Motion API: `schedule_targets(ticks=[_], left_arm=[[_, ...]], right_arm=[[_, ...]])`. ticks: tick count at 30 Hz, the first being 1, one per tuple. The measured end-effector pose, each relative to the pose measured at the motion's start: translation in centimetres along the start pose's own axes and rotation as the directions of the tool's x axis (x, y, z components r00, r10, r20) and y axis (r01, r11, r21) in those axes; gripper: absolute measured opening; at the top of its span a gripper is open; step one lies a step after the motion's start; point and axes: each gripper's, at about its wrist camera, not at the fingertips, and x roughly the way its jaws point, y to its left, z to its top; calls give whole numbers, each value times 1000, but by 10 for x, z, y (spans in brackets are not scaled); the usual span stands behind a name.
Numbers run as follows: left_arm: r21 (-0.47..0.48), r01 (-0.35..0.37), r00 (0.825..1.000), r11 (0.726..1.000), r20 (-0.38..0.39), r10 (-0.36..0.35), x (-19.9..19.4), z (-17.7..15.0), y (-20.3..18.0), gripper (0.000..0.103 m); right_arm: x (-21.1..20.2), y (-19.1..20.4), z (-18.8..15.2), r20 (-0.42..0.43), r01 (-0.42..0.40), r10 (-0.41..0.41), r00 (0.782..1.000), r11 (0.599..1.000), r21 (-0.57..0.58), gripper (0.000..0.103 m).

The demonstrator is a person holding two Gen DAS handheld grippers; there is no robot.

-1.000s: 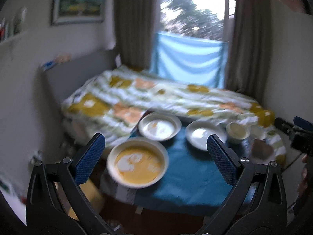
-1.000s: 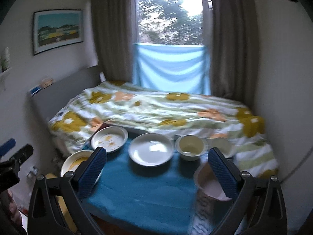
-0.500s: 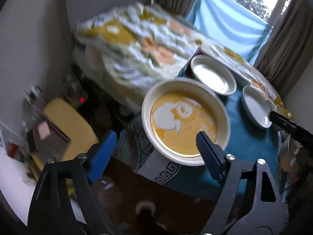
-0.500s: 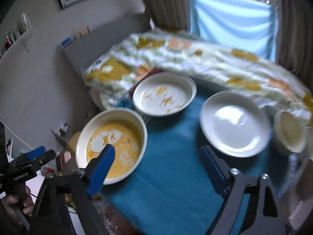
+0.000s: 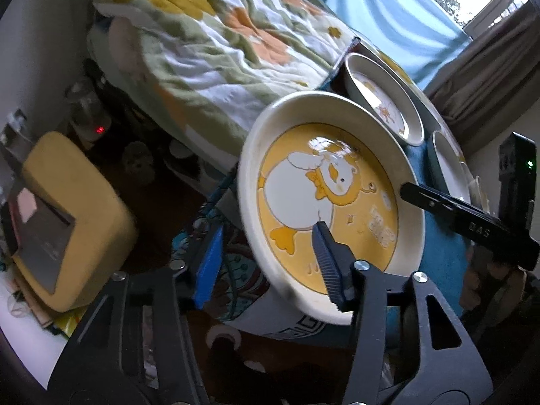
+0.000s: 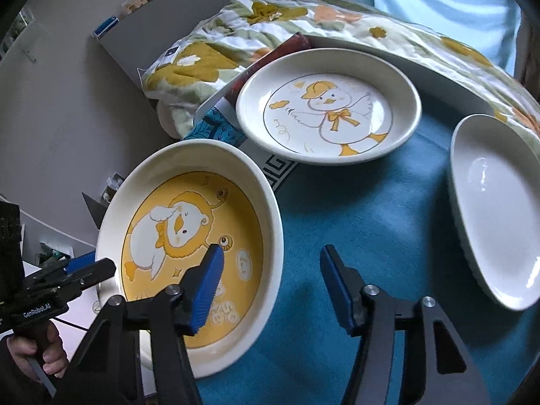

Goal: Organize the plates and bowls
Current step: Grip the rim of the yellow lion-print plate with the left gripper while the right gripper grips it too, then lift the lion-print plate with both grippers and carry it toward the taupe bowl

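Yellow duck plate (image 5: 330, 199), cream rim | left tool (image 5: 266, 263), right tool (image 6: 270, 283): closing, straddling rim, ungripped

Count, right wrist view: three dishes on the blue cloth (image 6: 371, 222) of the desk.
- One yellow duck plate (image 6: 189, 253), cream rim, yellow centre.
- One white duck plate (image 6: 329, 108), cream with a line-drawn duck.
- One plain white plate (image 6: 496, 216), partly cut off at the right edge.

Left wrist view: the same three, yellow duck plate (image 5: 330, 202) nearest, white duck plate (image 5: 384, 98) behind it, plain white plate (image 5: 449, 165) seen only as a sliver.

Bowls: none can be made out in either view.

Handheld grippers: two. One bed quilt (image 6: 236, 33). One yellow box (image 5: 67, 216) on the floor.
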Motion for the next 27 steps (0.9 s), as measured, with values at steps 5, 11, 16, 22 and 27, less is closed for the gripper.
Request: schedule_targets(ticks=[5, 11, 16, 22, 27], left_arm=[[3, -7, 999, 1000, -31, 7, 9, 4, 2, 22], [0, -17, 999, 1000, -49, 17, 13, 5, 4, 13], [39, -55, 997, 998, -43, 57, 13, 6, -3, 14], [111, -125, 992, 986, 5, 126, 10, 6, -13, 15], [155, -162, 986, 975, 53, 155, 5, 9, -19, 17]], right_arm=[[15, -3, 8, -29, -35, 35, 999, 999, 7, 29], [24, -2, 11, -48, -60, 60, 997, 998, 7, 15], [24, 1, 10, -51, -65, 64, 997, 998, -10, 15], [23, 6, 11, -57, -58, 54, 997, 995, -76, 15], [18, 12, 8, -13, -29, 28, 1000, 993, -111, 15]])
